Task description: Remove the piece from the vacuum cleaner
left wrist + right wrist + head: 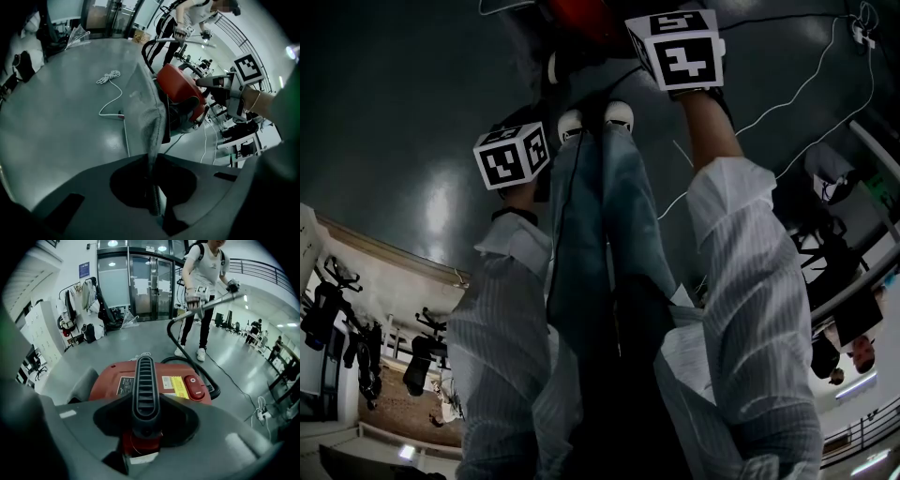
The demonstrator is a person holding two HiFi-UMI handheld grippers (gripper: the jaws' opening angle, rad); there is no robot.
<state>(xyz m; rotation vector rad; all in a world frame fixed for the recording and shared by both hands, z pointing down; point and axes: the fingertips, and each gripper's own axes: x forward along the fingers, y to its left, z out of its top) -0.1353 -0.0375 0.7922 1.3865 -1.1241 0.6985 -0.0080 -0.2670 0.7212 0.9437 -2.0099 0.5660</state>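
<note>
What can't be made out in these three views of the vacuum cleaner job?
- Head view: the vacuum cleaner is cut off by the top edge.
- Left gripper view: whether the grey fabric piece is joined to the vacuum cleaner; the fabric itself covers that spot.
- Right gripper view: the print on the yellow label is too small to read.

- Head view: from up on the person's head, facing steeply down past pale striped sleeves (750, 281) to the dark glossy floor (394, 112), with the round red plastic vacuum cleaner (581, 19) cut off at the top edge.
- Left gripper view: riding the left gripper (152, 161), looking along its jaws, very close on the grey felt-like cloth piece (147, 117) pinched there, vacuum cleaner just beyond, seen side-on.
- Right gripper view: riding the right gripper (146, 401), close over the vacuum cleaner's top, black ribbed plastic handle (144, 385) between the jaws.
- Shared by all three: vacuum cleaner and floor.
</note>
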